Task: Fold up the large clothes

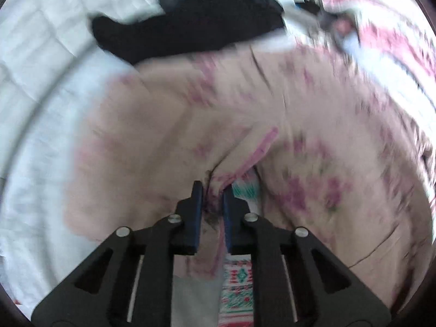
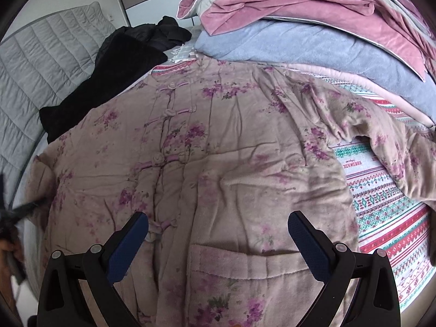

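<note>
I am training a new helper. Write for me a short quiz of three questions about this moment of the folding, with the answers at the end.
1. True or false: the right gripper is shut on the floral padded jacket.
2. Multiple choice: what do the fingers of the left gripper pinch? A) the black garment B) a fold of the floral padded jacket C) the pink blanket
3. Fill in: the jacket's one sleeve lies spread over the ______ bedsheet.

Key:
1. False. Its fingers stand wide apart above the jacket.
2. B.
3. Striped patterned.
</note>
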{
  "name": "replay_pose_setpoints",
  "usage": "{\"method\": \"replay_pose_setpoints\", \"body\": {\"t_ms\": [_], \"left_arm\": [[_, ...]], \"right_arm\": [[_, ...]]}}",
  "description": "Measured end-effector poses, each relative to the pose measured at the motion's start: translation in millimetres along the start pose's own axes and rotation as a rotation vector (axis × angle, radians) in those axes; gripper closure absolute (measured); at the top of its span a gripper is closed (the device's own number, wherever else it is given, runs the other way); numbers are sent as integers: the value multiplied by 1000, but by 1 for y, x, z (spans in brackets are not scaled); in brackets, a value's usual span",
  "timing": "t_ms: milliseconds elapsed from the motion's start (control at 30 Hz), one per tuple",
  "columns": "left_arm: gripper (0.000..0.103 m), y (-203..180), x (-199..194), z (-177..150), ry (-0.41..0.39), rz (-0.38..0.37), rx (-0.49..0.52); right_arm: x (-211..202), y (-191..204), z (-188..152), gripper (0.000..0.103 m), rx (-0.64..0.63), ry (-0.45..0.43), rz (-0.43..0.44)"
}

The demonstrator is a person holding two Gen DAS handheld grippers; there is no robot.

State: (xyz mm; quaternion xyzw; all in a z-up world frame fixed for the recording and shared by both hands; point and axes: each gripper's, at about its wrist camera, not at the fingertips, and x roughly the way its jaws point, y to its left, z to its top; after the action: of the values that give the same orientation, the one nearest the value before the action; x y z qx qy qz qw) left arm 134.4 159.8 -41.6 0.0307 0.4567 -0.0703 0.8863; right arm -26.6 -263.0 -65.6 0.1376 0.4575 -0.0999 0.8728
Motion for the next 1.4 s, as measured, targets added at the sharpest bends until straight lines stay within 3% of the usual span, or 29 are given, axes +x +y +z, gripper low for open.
{"method": "replay_pose_setpoints", "body": {"t_ms": [100,200,333,433,567,600,633,667,700,733,867,1000,1133,1200,1300,1367,1400], "left_arm": [[90,36,-49,25,-127,129,-42],[90,80,-83,49,-196,365,-72],[93,146,-83,59,-149,608,-136],[93,179,-64,46,-81,756,-163],[93,198,-44,24,-27,827,-216],[81,198,-46,20,-34,815,-236],[58,198,-48,16,-41,770,-249],[43,195,-51,15,-50,727,-256],[22,190,-59,13,-81,661,-266],[19,186,-66,10,-109,620,-271],[18,149,-88,5,-151,398,-271],[17,101,-94,-1,-162,170,-257],[15,43,-83,7,-138,-12,-239],[14,7,-79,9,-112,-104,-217],[12,-39,-71,6,-93,-207,-180],[12,-70,-65,3,-81,-259,-139],[12,-85,-59,0,-82,-282,-128]], "right_arm": [[-4,-6,3,0,9,-4,7],[-10,-11,6,0,27,-18,27],[-14,-12,11,0,35,-35,40],[-16,-14,14,0,31,-50,21],[-23,-28,22,0,54,-89,-8],[-27,-35,25,0,68,-106,-16],[-31,-41,27,0,81,-120,-20],[-35,-50,29,0,99,-140,-24],[-41,-62,30,0,125,-167,-32],[-45,-72,30,0,140,-180,-44],[-59,-122,30,0,182,-183,-133],[-80,-206,23,0,281,-172,-252],[-101,-284,17,0,389,-160,-346],[-113,-326,10,0,476,-175,-335],[-119,-385,-4,4,620,-186,-241],[-110,-414,-12,17,677,-181,-129],[-106,-426,-15,19,696,-171,-109]]}}
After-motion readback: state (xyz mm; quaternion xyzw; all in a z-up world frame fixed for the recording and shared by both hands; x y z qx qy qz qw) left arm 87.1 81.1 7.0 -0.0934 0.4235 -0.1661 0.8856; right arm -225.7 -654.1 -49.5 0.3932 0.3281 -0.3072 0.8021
